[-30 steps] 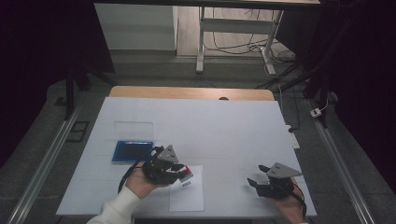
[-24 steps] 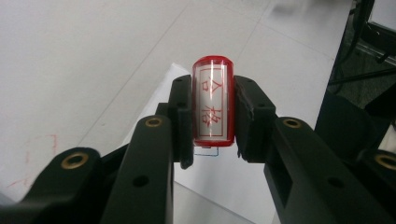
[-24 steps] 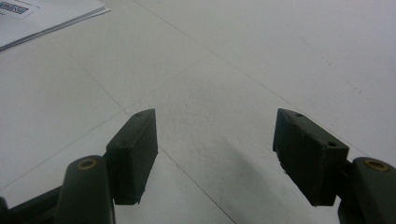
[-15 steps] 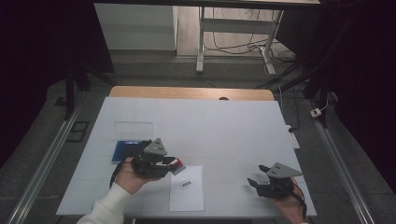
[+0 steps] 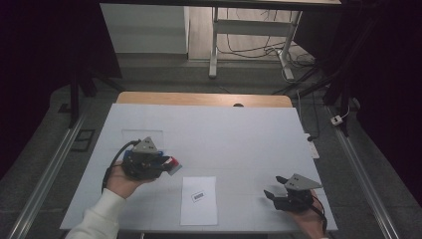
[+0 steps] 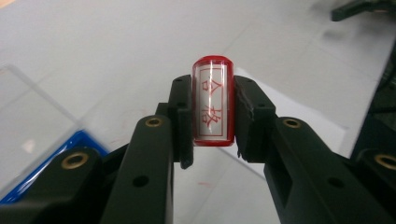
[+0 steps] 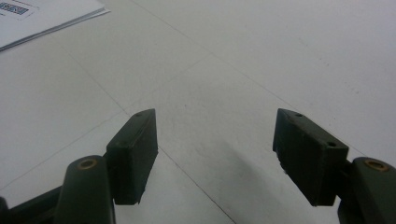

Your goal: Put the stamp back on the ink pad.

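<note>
Left gripper (image 6: 212, 112) clamped on red stamp (image 6: 213, 100), at ten o'clock from the paper (image 5: 199, 200); right gripper (image 7: 215, 149) empty, jaws wide.

The stamp (image 6: 213, 101) is a short red cylinder with a clear window showing red characters on white. It is sitting clamped between the two black jaws of the left tongs (image 6: 212, 116), its long axis running along the jaws and its rounded red end pointing away from the camera. In the high view the stamp (image 5: 170, 163) is hanging above the white worktop (image 5: 239, 134), left of the sheet of paper (image 5: 199, 200).
</note>
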`<state>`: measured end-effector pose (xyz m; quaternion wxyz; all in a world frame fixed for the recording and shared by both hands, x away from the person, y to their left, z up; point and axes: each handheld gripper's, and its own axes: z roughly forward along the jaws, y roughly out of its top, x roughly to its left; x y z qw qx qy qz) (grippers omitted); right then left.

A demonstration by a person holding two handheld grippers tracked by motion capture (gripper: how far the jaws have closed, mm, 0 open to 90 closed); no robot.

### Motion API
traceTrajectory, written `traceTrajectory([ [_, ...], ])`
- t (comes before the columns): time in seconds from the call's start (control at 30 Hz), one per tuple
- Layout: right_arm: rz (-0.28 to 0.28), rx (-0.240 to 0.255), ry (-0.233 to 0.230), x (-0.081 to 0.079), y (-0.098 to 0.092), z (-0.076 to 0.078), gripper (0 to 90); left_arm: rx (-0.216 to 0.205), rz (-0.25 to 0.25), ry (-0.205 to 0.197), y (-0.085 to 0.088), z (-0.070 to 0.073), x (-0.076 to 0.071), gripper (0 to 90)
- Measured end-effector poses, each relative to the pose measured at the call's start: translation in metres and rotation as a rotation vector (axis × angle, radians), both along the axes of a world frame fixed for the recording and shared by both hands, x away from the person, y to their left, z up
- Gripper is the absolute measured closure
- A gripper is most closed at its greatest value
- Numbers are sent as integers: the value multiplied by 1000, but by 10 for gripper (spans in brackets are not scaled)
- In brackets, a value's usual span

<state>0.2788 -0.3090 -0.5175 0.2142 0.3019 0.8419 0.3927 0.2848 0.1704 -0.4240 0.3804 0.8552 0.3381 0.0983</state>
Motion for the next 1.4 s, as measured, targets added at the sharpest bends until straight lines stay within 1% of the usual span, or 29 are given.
traceTrajectory([
  [0.13,0,6,1,0,0,0,305,-1,61,9,17,-2,9,704],
  [0.23,-2,7,3,0,-1,0,305,20,96,14,27,-3,15,704],
  [0.37,-5,-4,0,-1,0,0,305,44,141,21,39,-8,23,704],
  [0.43,3,-1,0,0,1,0,305,66,161,28,44,-12,27,704],
  [0.63,-2,-5,6,-1,0,0,305,138,211,78,58,-27,41,703],
  [0.67,-1,-6,5,-1,0,0,305,145,216,85,59,-30,42,703],
  [0.7,-2,-6,4,0,0,0,305,164,221,92,60,-33,45,704],
  [0.73,-2,-6,4,0,0,0,305,173,228,94,61,-35,46,703],
  [0.93,0,-8,4,0,-1,-1,305,208,248,133,66,-46,52,703],
  [1.03,-4,-5,7,-1,0,-1,305,221,237,157,66,-51,53,703],
  [1.1,0,-8,4,0,-1,-1,305,232,234,163,66,-53,53,703],
  [1.23,1,-10,5,0,0,-1,305,235,233,171,66,-57,54,702],
  [1.4,-2,-4,9,0,-1,-1,305,237,232,164,64,-57,54,700],
])
